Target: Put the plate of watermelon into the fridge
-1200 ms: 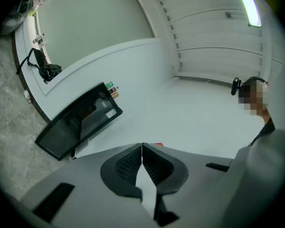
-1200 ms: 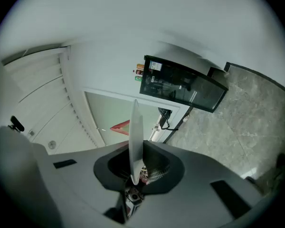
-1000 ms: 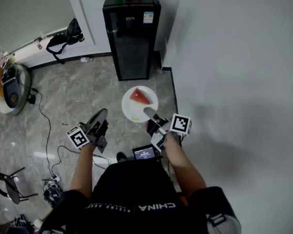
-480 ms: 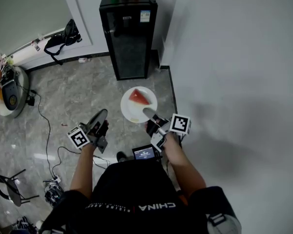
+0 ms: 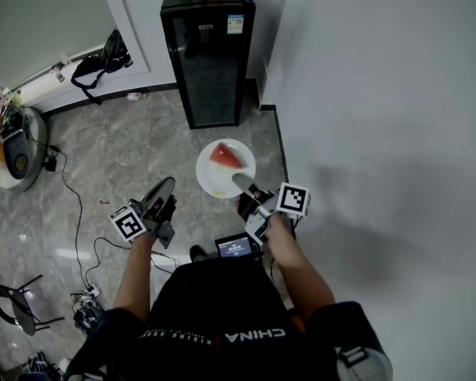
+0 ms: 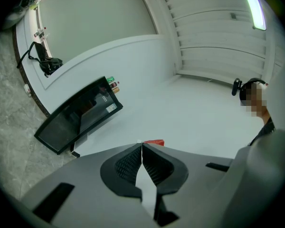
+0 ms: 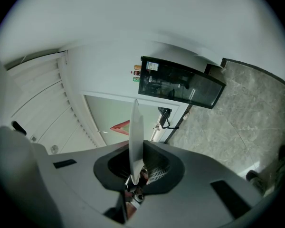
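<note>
Held in place since the earlier frame: plate and both tongs, no visible shift.

Head view: right tongs (image 5: 241,184) clamped on rim of plate (image 5: 216,178), watermelon slice (image 5: 228,156) on it, carried above floor (image 5: 119,157) short of closed black fridge (image 5: 209,54); left tongs (image 5: 163,187) closed and empty, left of plate.

Left gripper view: jaws together, nothing between.

Right gripper view: jaws pinching plate edge-on, fridge ahead.

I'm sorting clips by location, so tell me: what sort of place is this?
Most likely an indoor room in a home or studio: a small black fridge stands alone beside a white wall on a marble-look tiled floor, with a black bag and loose cables nearby.
</note>
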Motion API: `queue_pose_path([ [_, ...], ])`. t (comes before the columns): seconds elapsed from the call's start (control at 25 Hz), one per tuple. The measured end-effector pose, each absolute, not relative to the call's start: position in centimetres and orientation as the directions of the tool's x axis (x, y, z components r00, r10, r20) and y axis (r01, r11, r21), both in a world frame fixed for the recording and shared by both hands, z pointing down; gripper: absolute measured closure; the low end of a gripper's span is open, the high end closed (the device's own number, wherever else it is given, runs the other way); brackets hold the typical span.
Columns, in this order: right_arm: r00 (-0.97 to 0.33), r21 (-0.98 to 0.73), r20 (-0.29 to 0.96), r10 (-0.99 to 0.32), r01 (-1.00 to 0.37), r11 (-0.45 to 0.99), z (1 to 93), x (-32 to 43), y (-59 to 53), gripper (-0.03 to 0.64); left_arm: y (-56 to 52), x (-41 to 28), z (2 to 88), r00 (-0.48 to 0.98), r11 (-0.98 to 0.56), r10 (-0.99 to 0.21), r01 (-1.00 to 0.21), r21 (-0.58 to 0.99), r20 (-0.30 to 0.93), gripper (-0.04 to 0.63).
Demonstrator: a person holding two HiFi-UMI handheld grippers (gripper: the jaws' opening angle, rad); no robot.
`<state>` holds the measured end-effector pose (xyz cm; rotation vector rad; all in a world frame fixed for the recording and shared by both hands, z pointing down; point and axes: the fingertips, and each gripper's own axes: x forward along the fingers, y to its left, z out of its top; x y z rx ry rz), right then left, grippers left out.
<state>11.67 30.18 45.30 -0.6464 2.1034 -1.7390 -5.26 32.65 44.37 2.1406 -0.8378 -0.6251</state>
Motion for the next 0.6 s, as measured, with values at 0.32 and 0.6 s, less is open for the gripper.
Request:
queue_pose_path([
  [0.32,-0.84,-0.982,0.031,-0.542,-0.128,0.141,45.4,12.4,29.8,0.584,32.4,-4.7,44.5,0.658,-0.5,-0.736,-0.369,0.783,-0.159,0.583],
  [0.6,-0.839,-0.983,0.034,-0.542,-0.125,0.132,45.4,13.9,29.5,0.584,32.3,-3.4,44.9,0.65,-0.477,-0.747,-0.377,0.794,-0.14,0.583],
])
